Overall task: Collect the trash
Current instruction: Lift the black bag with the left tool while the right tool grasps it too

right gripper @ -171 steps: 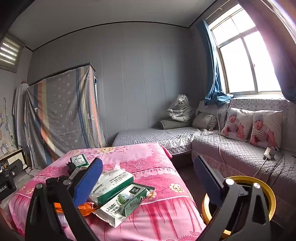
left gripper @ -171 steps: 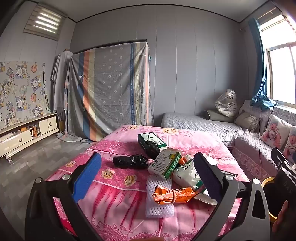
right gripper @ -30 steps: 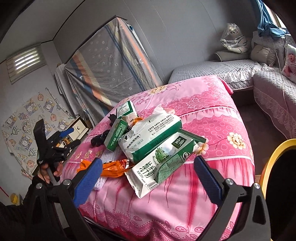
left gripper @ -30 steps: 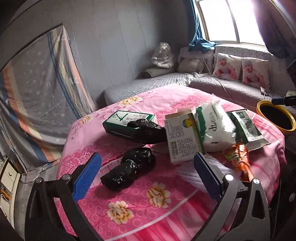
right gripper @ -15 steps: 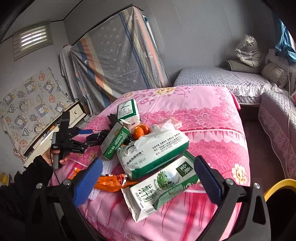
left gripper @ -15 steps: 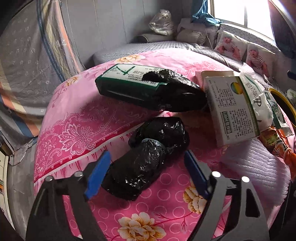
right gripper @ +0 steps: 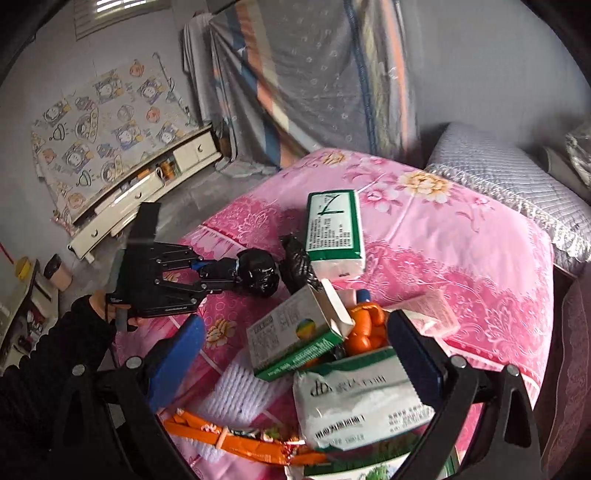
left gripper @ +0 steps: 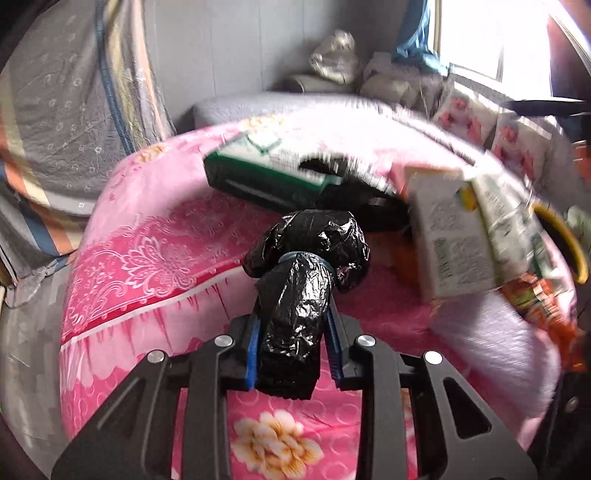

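Black tied trash bag [left gripper: 295,291] pinched in left claw [left gripper: 293,343]; right claw [right gripper: 295,354] spread over cartons.

Grey walls [right gripper: 480,55], bright window [left gripper: 476,33], grey sofa [right gripper: 517,184], white cabinet [right gripper: 147,184].

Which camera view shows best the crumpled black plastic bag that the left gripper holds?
The left wrist view: the crumpled black plastic bag fills its centre, clamped in the left gripper. The right wrist view shows only a small, distant part of it.
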A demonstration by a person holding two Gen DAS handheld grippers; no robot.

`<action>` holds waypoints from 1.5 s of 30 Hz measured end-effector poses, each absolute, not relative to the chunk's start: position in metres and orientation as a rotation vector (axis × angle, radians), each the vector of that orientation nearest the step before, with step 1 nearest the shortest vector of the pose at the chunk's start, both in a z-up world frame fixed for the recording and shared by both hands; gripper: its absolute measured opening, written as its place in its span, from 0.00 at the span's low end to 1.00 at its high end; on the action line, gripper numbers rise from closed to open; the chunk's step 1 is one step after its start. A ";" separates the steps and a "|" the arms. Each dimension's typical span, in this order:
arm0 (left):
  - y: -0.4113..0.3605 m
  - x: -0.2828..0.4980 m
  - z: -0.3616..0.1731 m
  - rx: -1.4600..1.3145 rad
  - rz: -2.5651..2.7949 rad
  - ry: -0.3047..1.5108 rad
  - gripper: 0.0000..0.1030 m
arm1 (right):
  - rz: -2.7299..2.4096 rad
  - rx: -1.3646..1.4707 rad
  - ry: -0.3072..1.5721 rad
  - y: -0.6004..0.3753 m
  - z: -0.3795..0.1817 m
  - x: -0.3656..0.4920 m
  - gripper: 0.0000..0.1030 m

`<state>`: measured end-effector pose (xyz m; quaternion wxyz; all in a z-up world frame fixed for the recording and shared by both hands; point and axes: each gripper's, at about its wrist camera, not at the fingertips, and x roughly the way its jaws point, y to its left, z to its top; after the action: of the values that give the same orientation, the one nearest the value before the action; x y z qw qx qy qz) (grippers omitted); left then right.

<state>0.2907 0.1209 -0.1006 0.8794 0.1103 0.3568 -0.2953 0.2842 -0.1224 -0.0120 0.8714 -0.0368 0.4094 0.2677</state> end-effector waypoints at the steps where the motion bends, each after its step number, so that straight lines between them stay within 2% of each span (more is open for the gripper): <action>1: 0.125 0.284 -0.094 0.201 -0.615 0.725 0.26 | 0.558 -0.105 0.892 -0.108 -0.014 0.301 0.92; 4: 0.135 0.266 -0.082 0.154 -0.579 0.670 0.26 | 0.542 -0.165 0.984 -0.075 -0.024 0.339 0.92; 6: 0.143 0.252 -0.076 0.107 -0.555 0.639 0.26 | 0.531 -0.184 1.045 -0.060 -0.036 0.358 0.82; 8: 0.151 0.242 -0.073 0.069 -0.530 0.616 0.26 | 0.506 -0.219 1.085 -0.045 -0.046 0.373 0.67; 11: 0.165 0.227 -0.070 0.013 -0.507 0.589 0.26 | 0.467 -0.241 1.170 -0.029 -0.067 0.392 0.55; 18: 0.195 0.199 -0.066 -0.073 -0.453 0.539 0.27 | 0.393 -0.263 1.258 -0.014 -0.100 0.414 0.53; 19: 0.197 0.195 -0.066 -0.083 -0.452 0.532 0.27 | 0.377 -0.270 1.263 -0.013 -0.104 0.416 0.48; 20: 0.198 0.191 -0.066 -0.086 -0.445 0.527 0.27 | 0.362 -0.266 1.269 -0.014 -0.108 0.418 0.38; 23: 0.199 0.182 -0.063 -0.100 -0.421 0.509 0.27 | 0.366 -0.233 1.257 -0.013 -0.109 0.417 0.18; 24: 0.200 0.181 -0.062 -0.108 -0.415 0.504 0.27 | 0.372 -0.233 1.241 -0.013 -0.106 0.415 0.16; 28: 0.199 0.172 -0.053 -0.129 -0.403 0.479 0.27 | 0.415 -0.186 1.136 -0.017 -0.078 0.404 0.14; 36: 0.174 0.154 -0.031 -0.123 -0.427 0.426 0.27 | 0.504 0.016 0.854 -0.070 0.017 0.362 0.14; 45: 0.115 0.143 -0.005 -0.081 -0.524 0.391 0.27 | 0.524 0.198 0.715 -0.169 0.068 0.299 0.14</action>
<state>0.1433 0.1147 -0.0054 0.9463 -0.0395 0.1918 -0.2571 0.2990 -0.1695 0.0681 0.8987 0.0956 0.3452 0.2531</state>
